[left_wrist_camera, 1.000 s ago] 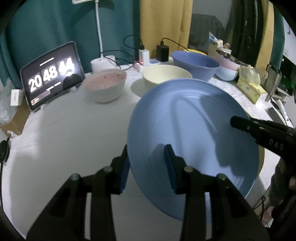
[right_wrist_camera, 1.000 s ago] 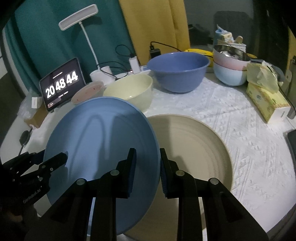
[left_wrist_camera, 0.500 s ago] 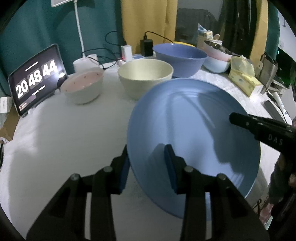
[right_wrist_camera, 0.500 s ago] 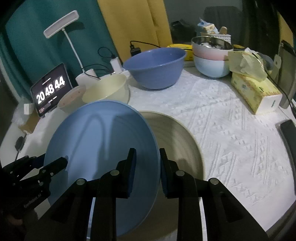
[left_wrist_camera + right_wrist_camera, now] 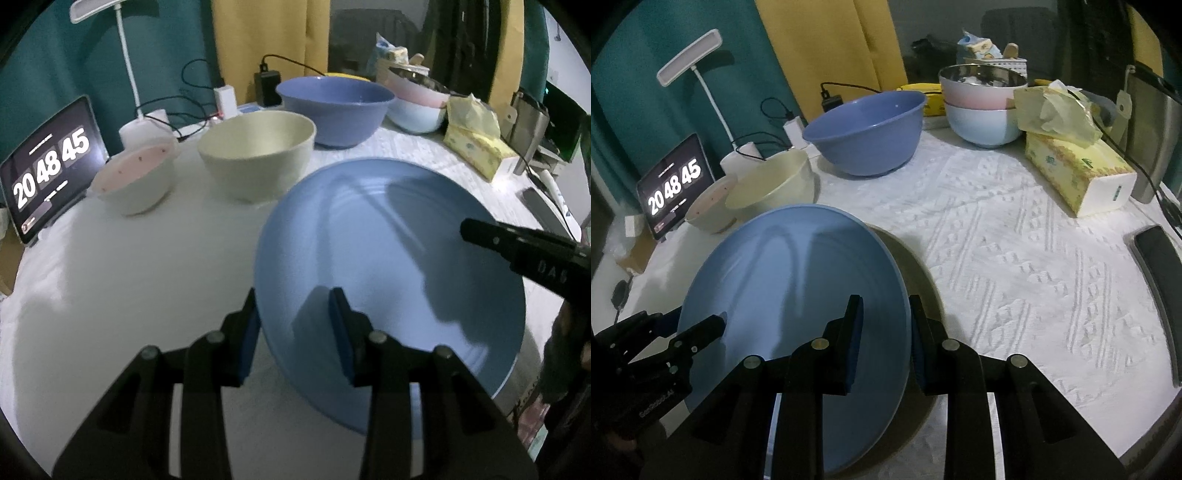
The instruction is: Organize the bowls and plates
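Note:
A large blue plate (image 5: 391, 273) is held by both grippers at opposite rims, above a beige plate (image 5: 916, 273) that it mostly covers. My left gripper (image 5: 293, 332) is shut on the plate's left rim. My right gripper (image 5: 884, 332) is shut on its right rim; the blue plate also shows in the right wrist view (image 5: 790, 302). Behind stand a cream bowl (image 5: 258, 151), a pink-lined bowl (image 5: 136, 177) and a big blue bowl (image 5: 334, 107).
Stacked pink and pale blue bowls (image 5: 982, 107) and a tissue box (image 5: 1078, 173) stand at the back right. A tablet clock (image 5: 48, 166), a lamp (image 5: 690, 68) and chargers with cables line the back left. A dark phone (image 5: 1160, 258) lies at the right edge.
The blue plate has moved right and down over the beige plate, which is now almost covered. Both grippers keep their hold on it.

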Tool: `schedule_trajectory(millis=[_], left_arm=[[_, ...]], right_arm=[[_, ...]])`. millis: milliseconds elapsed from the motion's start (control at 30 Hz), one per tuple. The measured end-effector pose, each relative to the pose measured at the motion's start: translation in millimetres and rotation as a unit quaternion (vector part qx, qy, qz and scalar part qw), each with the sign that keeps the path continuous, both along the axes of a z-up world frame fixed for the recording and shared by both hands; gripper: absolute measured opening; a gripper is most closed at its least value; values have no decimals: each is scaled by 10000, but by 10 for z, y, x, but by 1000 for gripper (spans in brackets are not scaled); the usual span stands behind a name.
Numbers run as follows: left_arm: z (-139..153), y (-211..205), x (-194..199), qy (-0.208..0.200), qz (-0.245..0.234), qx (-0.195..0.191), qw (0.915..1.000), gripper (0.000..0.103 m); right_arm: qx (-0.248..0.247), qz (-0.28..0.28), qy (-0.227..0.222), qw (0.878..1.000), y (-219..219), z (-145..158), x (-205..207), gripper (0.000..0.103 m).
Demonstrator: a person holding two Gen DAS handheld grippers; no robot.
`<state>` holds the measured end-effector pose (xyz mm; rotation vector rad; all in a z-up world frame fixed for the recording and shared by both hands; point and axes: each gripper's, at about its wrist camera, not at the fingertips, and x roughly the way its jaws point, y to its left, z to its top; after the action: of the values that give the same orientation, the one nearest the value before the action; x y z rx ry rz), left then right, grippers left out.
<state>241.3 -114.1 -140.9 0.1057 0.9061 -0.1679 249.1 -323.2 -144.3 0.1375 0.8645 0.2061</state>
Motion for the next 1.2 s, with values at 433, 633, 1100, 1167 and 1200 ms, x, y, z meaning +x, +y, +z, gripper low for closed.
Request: schedule_trajectory(millis=[433, 633, 1100, 1167, 1200], left_arm=[[-44, -14, 28, -45, -117, -63, 9999, 43], [10, 17, -19, -101, -131, -115, 9998, 44], [-29, 304, -50, 51, 331, -450, 9984, 58], [-29, 295, -49, 53, 322, -508, 9982, 58], [-26, 284, -49, 50, 298, -531, 9981, 58]], right_arm=[[-72, -74, -10, 9999, -13, 7, 25, 30], [-343, -134, -176, 9992, 69, 88, -41, 36], [-545, -440, -367, 9969, -61, 157, -137, 46], [-521, -450, -331, 9971, -89, 131, -130, 46], [-493, -451, -296, 9973, -103, 110, -124, 46]])
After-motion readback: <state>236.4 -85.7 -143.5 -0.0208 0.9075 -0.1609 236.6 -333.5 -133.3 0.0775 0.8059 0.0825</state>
